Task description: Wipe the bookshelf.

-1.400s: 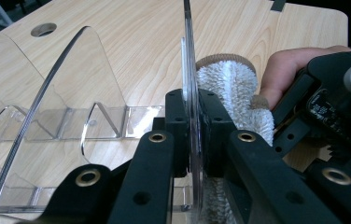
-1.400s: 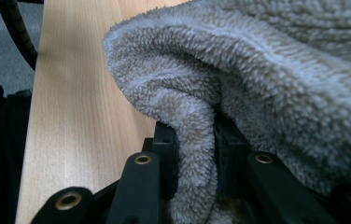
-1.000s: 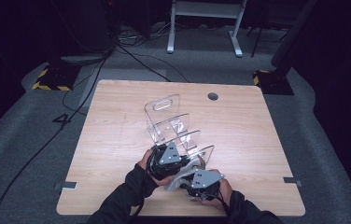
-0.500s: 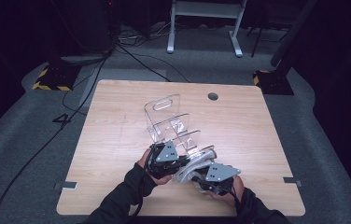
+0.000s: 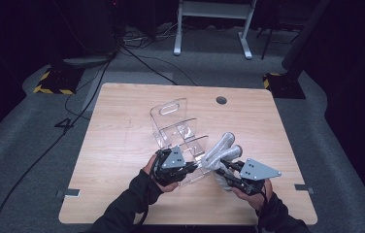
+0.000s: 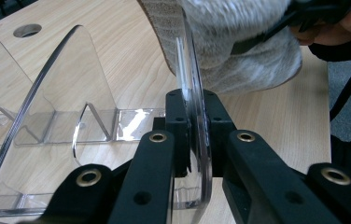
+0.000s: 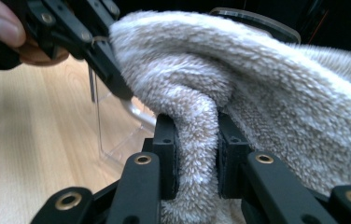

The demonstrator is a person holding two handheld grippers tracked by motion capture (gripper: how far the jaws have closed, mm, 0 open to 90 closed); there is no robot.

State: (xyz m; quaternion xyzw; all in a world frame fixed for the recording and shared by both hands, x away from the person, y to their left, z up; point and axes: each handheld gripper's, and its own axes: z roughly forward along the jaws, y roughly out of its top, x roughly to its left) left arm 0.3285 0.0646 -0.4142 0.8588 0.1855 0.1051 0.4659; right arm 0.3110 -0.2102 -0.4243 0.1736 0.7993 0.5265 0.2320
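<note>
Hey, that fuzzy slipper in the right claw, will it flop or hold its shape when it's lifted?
The slipper probably holds its shape: its sole looks firm. The fleece bunches where the right claw pinches it, so the upper likely gives. It's likely light and unlikely to slip.

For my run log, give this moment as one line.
left gripper: shut on rack | right gripper: shut on slippers | slippers: beside rack

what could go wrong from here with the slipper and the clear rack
The right gripper pinches only a fold of the fuzzy slipper, so it might slip free. The left gripper clamps one thin divider of the clear rack; pushing the slipper in could tip the rack or strain that divider.
</note>
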